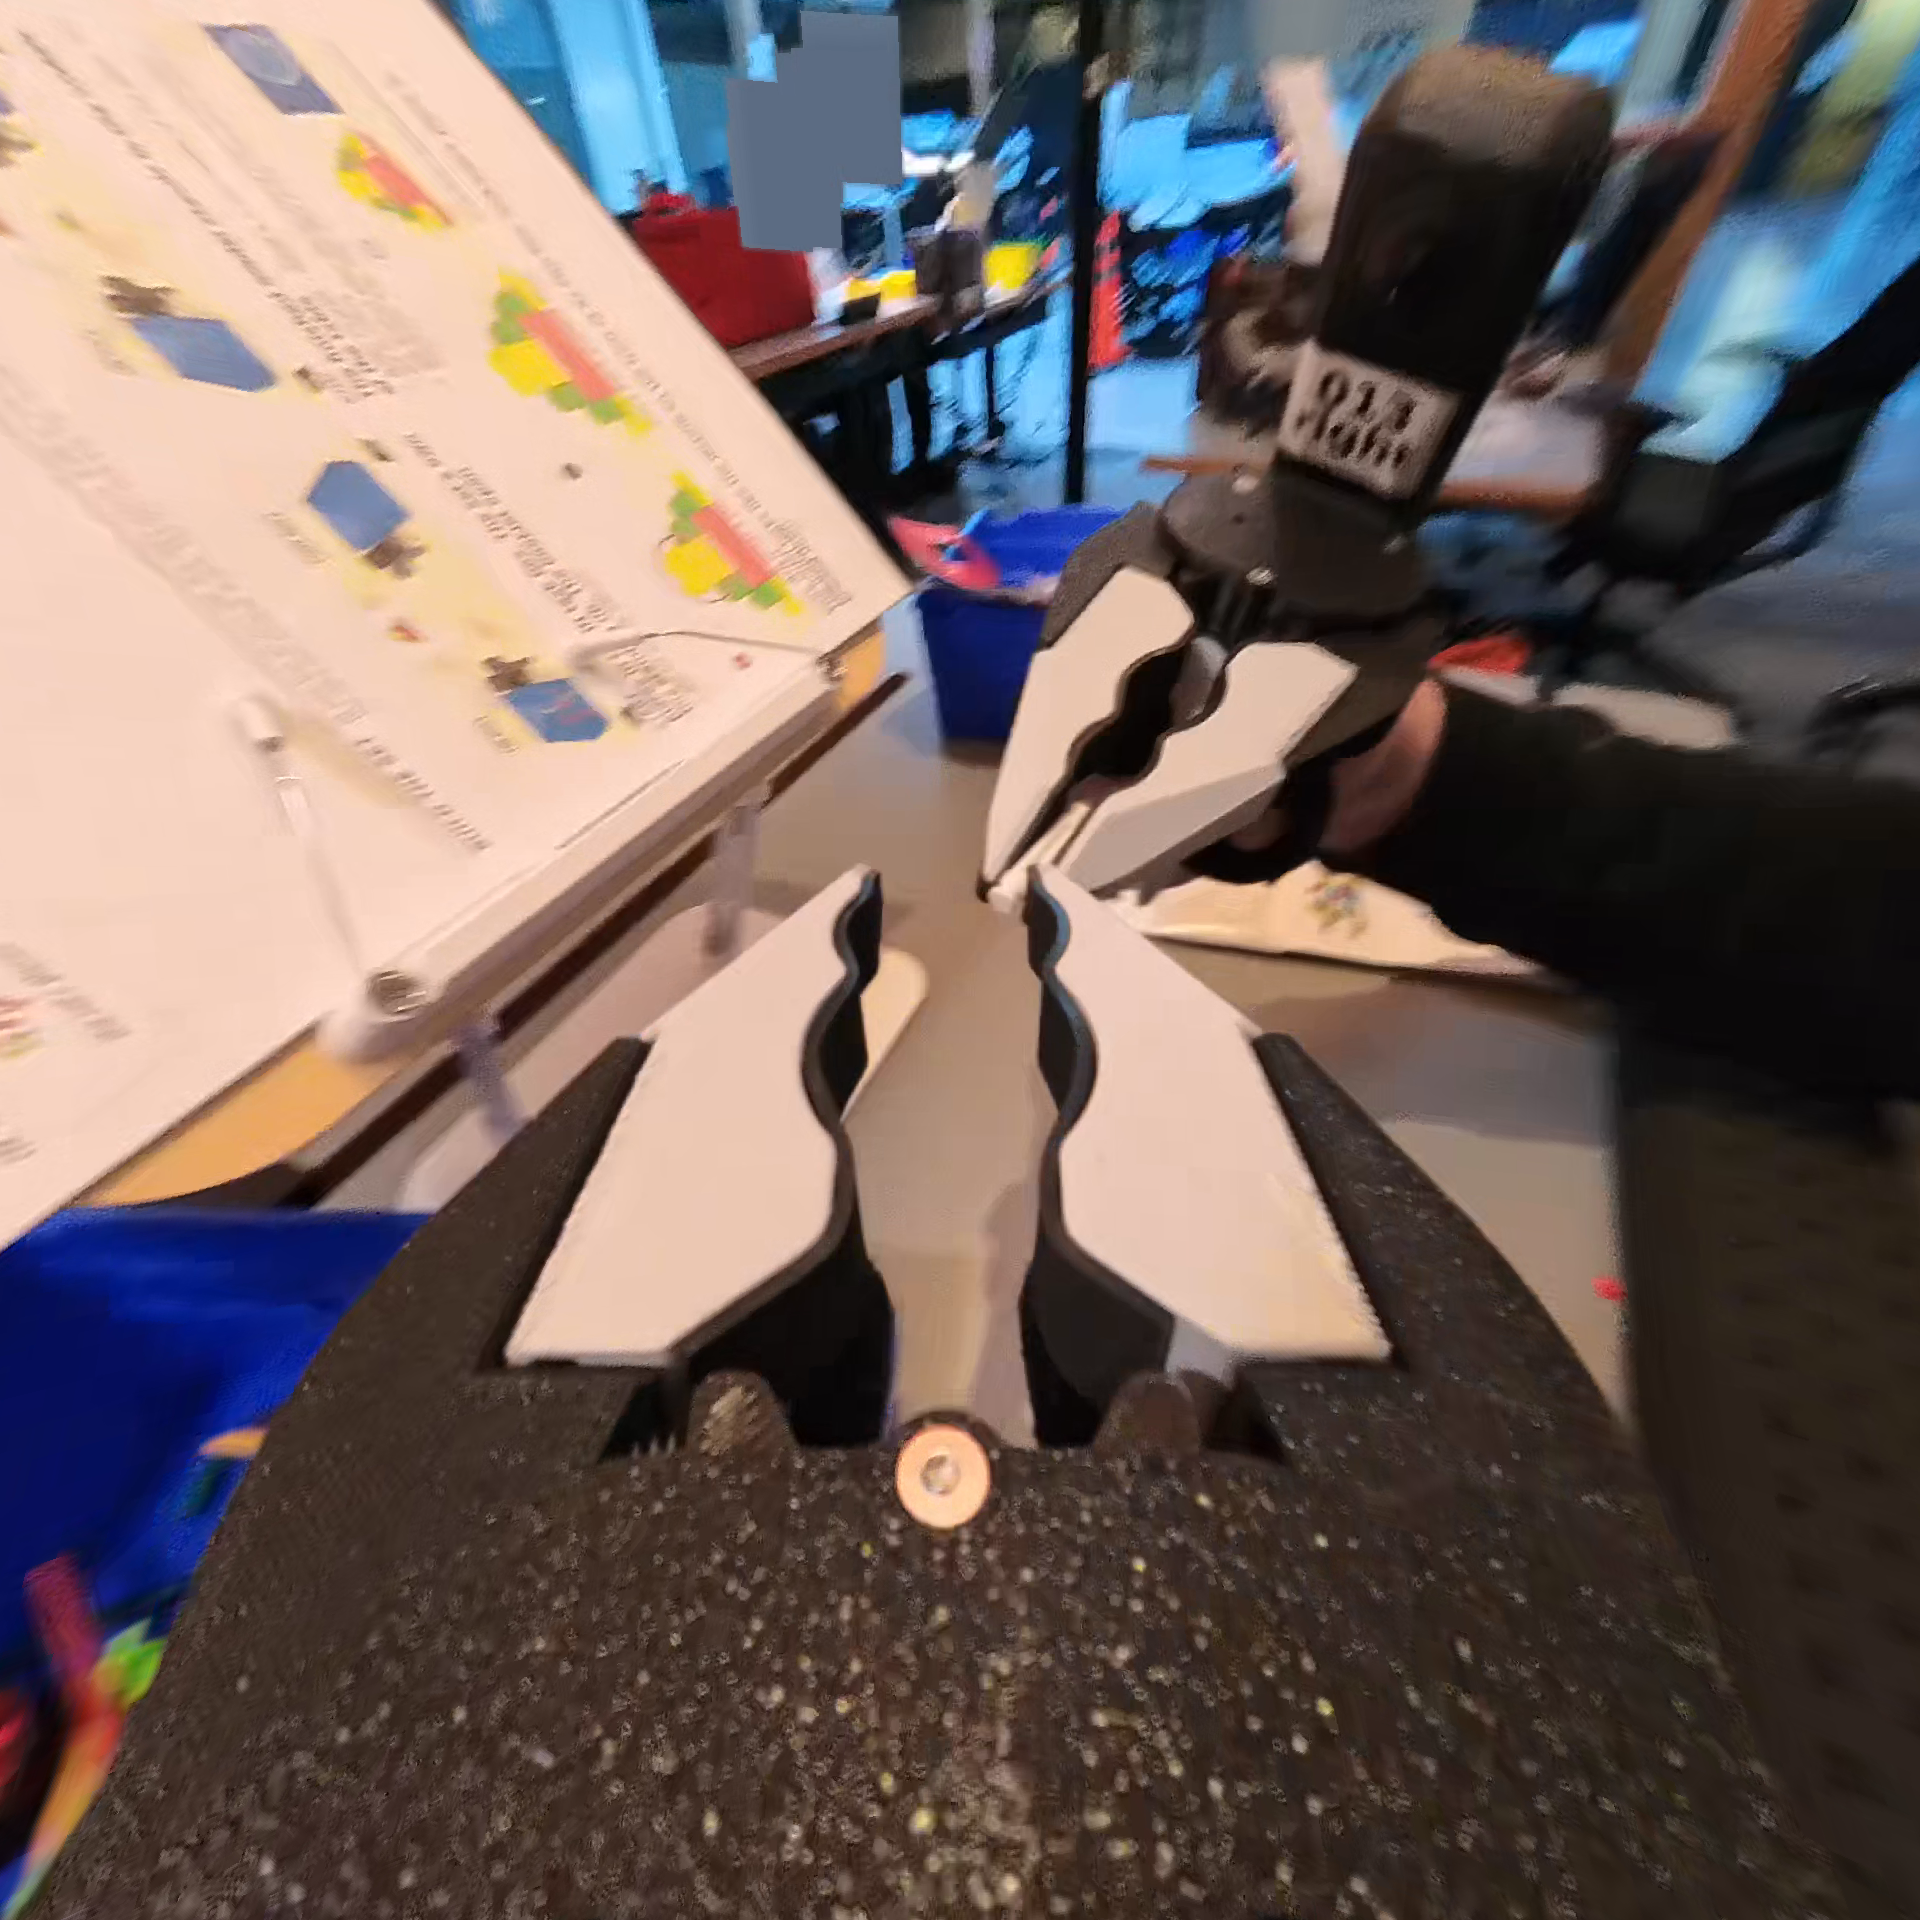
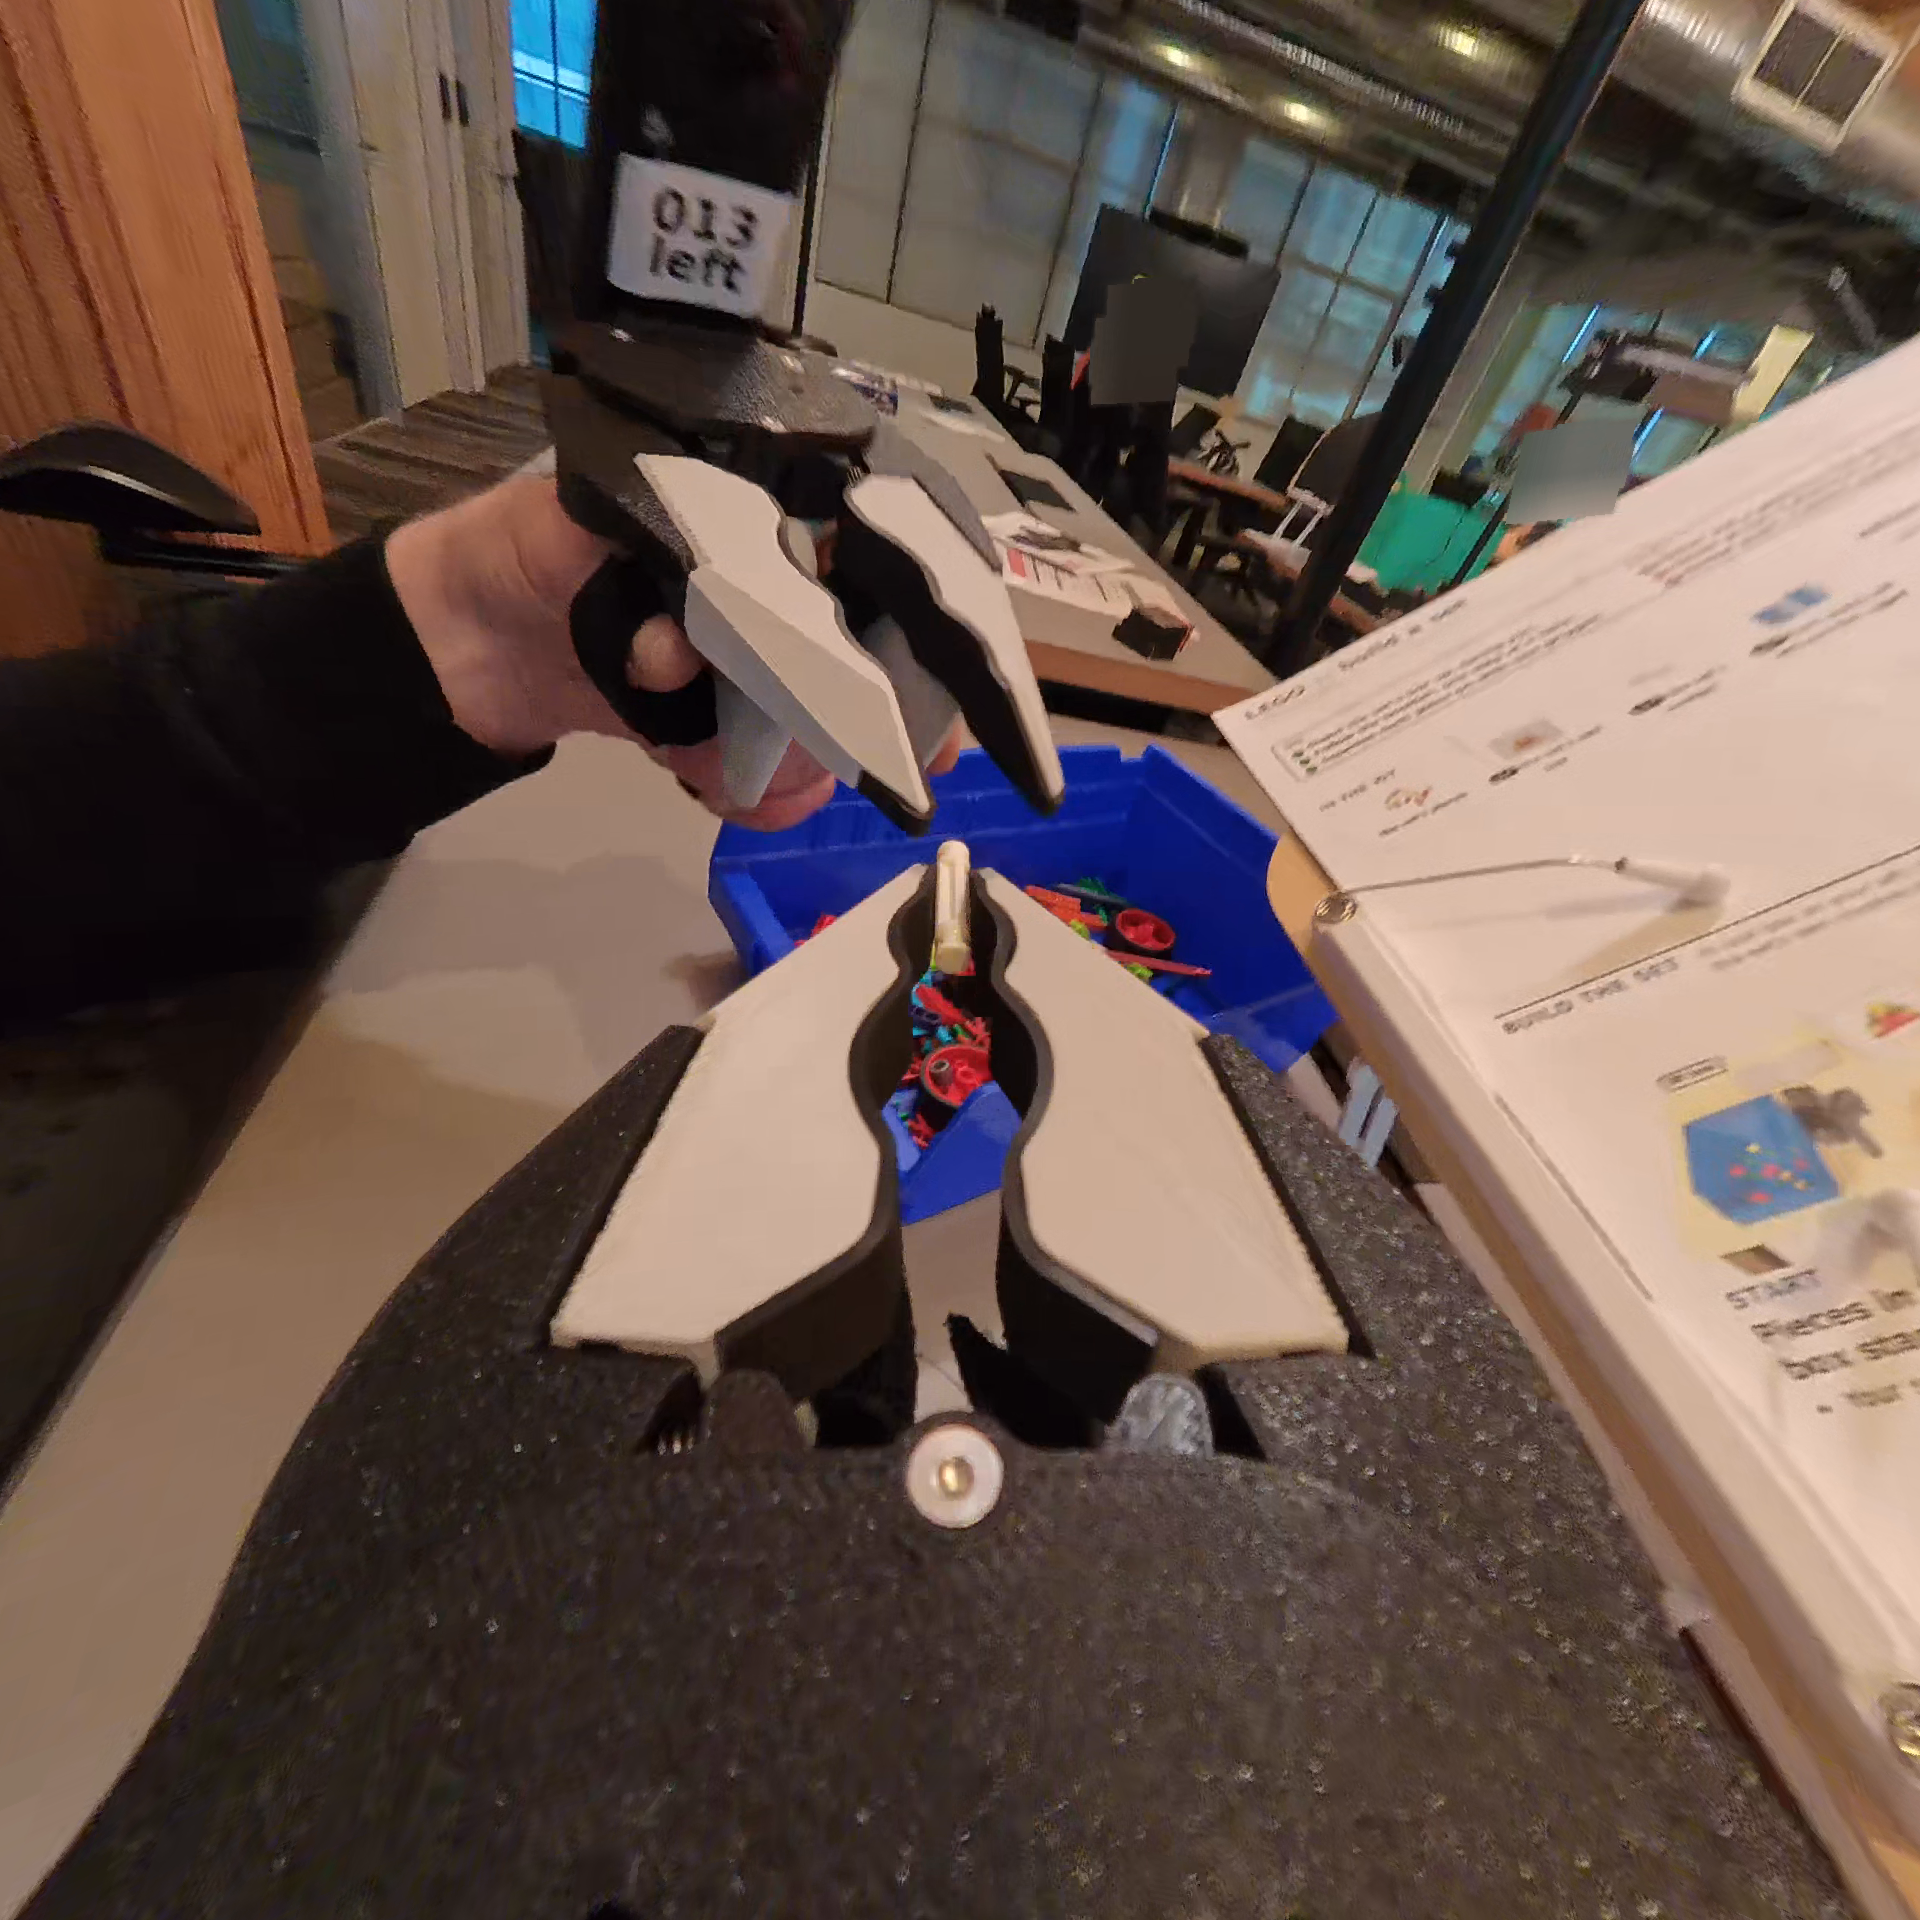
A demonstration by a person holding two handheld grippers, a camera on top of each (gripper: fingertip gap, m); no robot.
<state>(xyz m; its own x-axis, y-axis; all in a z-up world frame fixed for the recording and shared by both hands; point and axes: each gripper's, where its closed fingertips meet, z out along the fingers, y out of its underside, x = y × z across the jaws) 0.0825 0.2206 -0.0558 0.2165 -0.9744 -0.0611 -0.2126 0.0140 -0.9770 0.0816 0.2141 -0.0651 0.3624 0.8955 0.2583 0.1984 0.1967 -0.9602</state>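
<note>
Gripping one small cream-white peg (image 2: pixel 952 906) between its two fingertips, the right gripper (image 2: pixel 952 883) hangs clenched above a blue bin (image 2: pixel 1184 831) of mixed small plastic parts, red, blue and green, too many and too jumbled to count. The peg stands nearly upright in the pinch, its top end poking just past the tips. In the left wrist view the same gripper (image 1: pixel 1000 891) appears from the far side, held in a person's hand (image 1: pixel 1382 769) in a dark sleeve, its tips closed on the pale peg (image 1: pixel 1006 896).

The left gripper (image 1: pixel 951 904) is released, its two fingers spread with bare grey table (image 1: pixel 1403 1049) showing between them; it holds nothing. Its right fingertip sits just beside the peg end. Seen from the right wrist view, the left gripper (image 2: pixel 987 805) hovers tips-down just above the peg, apart from it, held by a second hand (image 2: pixel 540 613).

One tilted board (image 1: pixel 436 540) carrying printed instruction sheets with coloured pictures stands beside both grippers, the sheets pinned by two thin wire clips (image 1: pixel 717 639). A second blue bin (image 1: pixel 156 1382) sits at the lower left of the left wrist view, and one pale printed sheet (image 1: pixel 1320 920) lies flat on the table under the right gripper's hand. Desks and chairs fill the blurred room beyond.
</note>
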